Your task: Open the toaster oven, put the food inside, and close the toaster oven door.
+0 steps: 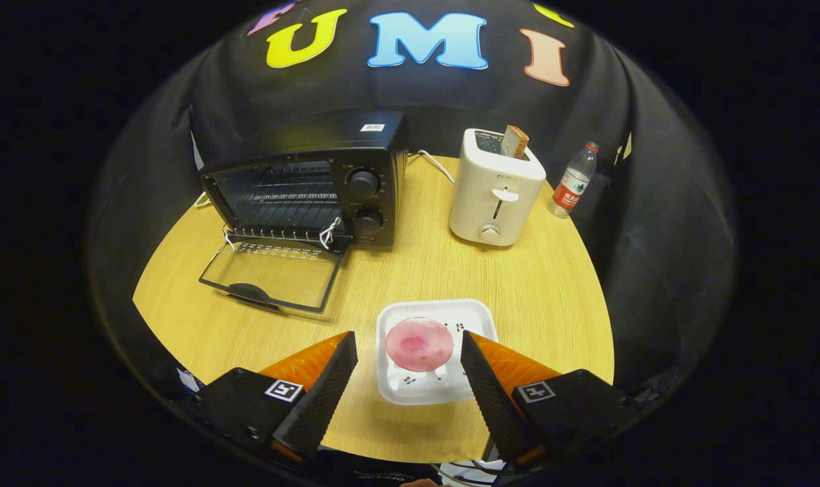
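The gripper hangs with its fingers spread wide on either side of a white tray near the front edge of the round wooden table; a pink round slice of food lies on the tray, untouched. Toward the table's back left, the toaster oven stands with its glass door folded down flat. A white toaster holding bread and a water bottle stand at the back right

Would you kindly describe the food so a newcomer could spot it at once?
On the round wooden table, a white tray sits nearest the open gripper, between its fingers. The food lies on it: a flat pink disc, the table's one pink item.
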Available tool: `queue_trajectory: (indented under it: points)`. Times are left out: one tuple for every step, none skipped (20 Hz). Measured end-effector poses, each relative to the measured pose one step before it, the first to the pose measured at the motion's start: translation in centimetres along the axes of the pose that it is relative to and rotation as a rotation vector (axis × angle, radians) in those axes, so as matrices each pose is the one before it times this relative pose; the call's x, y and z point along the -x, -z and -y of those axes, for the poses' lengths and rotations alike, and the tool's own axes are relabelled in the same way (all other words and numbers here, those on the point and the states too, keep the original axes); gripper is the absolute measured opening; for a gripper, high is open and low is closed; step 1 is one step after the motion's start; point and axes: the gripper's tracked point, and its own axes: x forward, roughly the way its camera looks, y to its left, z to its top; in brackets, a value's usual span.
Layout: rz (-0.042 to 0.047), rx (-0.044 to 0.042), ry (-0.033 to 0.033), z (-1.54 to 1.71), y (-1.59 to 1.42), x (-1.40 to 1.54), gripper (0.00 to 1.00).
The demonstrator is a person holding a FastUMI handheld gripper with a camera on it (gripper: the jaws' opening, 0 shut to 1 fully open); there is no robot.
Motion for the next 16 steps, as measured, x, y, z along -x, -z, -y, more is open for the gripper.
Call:
queue_trajectory:
  points:
    - [-0.01806,0.00281,-0.01860,1.010,0.042,-0.532,0.99]
    - [-0.01949,-0.00078,-0.01345,1.078,0.066,-0.359,0.99]
    - [-0.01553,-0.00599,-0.00985,1.165,0.170,-0.580,0.99]
    - [-0.02042,-0.00850,-0.01235,1.006,0.166,-0.445,0.99]
    - [-0.02236,-0.00797,-0.01454,0.791,0.347,-0.559,0.99]
    - [-0.02407,-0.00564,-0.01038,0.867,0.280,-0.558,0.98]
    - [-0.02655,-0.00654,-0.01244,0.783,0.363,-0.475,0.97]
    - [-0.02841,-0.00847,-0.01247,0.544,0.342,-0.536,0.97]
    - [-0.02751,-0.01025,-0.00965,0.578,0.293,-0.510,0.98]
    - [-0.02568,-0.01279,-0.00779,0.456,0.220,-0.408,0.99]
    - [-0.02070,-0.00904,-0.00924,0.442,0.071,-0.458,0.99]
    - [-0.01886,-0.00382,-0.00811,0.268,0.221,-0.456,0.99]
    - [-0.02041,-0.00203,-0.00399,0.203,0.307,-0.402,0.99]
    - [-0.01468,0.00149,-0.00009,0.311,0.186,-0.380,0.99]
    - [-0.01426,0.00033,0.00145,0.360,0.135,-0.298,0.99]
    - [-0.01416,-0.00200,0.00311,0.302,0.111,-0.241,0.99]
